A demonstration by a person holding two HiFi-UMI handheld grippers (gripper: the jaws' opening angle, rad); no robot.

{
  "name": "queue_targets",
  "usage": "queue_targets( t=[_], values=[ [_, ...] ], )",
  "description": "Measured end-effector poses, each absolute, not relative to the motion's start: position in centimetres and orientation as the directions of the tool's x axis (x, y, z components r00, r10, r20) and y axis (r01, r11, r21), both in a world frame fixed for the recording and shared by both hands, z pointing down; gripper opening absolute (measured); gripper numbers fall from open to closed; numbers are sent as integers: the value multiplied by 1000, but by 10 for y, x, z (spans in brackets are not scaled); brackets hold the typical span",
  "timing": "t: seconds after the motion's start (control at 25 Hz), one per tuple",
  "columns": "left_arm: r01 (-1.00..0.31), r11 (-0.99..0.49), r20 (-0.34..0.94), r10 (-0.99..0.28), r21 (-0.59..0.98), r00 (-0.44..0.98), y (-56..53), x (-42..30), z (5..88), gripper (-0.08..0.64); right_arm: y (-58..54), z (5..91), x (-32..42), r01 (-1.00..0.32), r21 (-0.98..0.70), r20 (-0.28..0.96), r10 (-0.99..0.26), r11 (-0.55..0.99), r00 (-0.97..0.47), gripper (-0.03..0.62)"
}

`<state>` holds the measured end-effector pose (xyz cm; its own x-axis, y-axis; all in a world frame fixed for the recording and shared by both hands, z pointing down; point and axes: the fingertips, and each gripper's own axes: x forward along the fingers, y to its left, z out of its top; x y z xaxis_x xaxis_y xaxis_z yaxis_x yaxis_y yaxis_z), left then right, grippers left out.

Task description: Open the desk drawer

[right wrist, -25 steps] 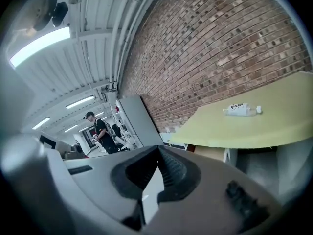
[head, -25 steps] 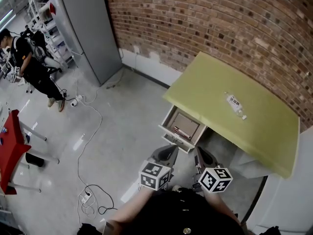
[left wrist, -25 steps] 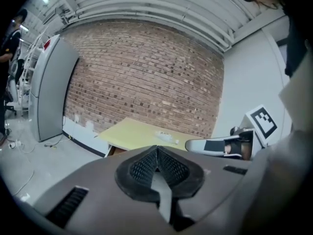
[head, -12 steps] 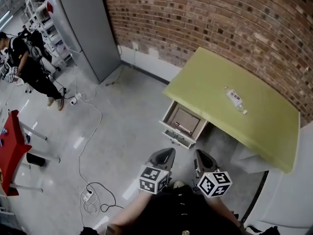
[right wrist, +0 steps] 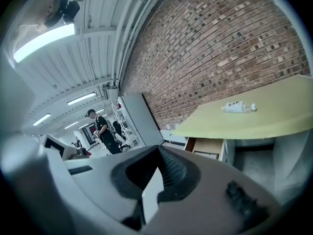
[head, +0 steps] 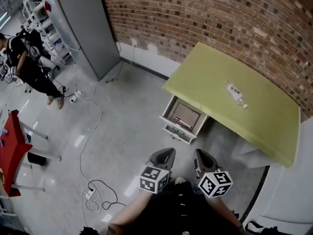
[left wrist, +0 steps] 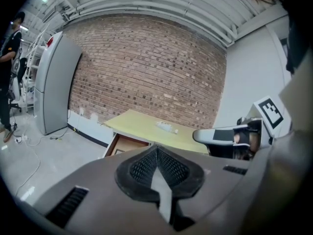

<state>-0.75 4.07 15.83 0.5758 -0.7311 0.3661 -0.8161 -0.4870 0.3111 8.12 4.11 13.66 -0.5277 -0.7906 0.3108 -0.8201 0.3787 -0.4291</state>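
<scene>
Red-brown brick wall (head: pixel 205 13) fills the head view from 12 to 2 o'clock, above a pale grey floor (head: pixel 122 126). At 9 o'clock a person in dark clothes (head: pixel 29 67) stands by white shelving (head: pixel 36 9). A red table (head: pixel 12 146) sits lower at 8 o'clock, and white cables (head: pixel 90 195) trail over the floor toward 7 o'clock. A tall grey cabinet (head: pixel 83 28) stands against the wall at 11 o'clock.

Just right of centre, the desk drawer (head: pixel 168 112) stands pulled out from under the left end of the desk (head: pixel 274 126). Inside it lie a flat grey item (head: pixel 186 115) and a thin pen-like thing (head: pixel 182 123). The desk's yellow-green top stretches toward 3 o'clock, with a clear plastic bottle (head: pixel 235 95) lying on its side on it.

At 6 o'clock the left gripper (head: pixel 166 154) points toward the drawer but is well apart from it, its jaws pressed together with nothing between them. Just beside it on the right, the right gripper (head: pixel 199 155) also has its jaws closed tip to tip and holds nothing.
</scene>
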Motion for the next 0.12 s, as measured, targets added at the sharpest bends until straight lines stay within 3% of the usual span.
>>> queue_targets(
  t=[0.12],
  values=[
    [-816,-481,372,-728,320,576,43,-7,162,9,43,138,82,-820,-429,313,-789,379,-528,12]
  ],
)
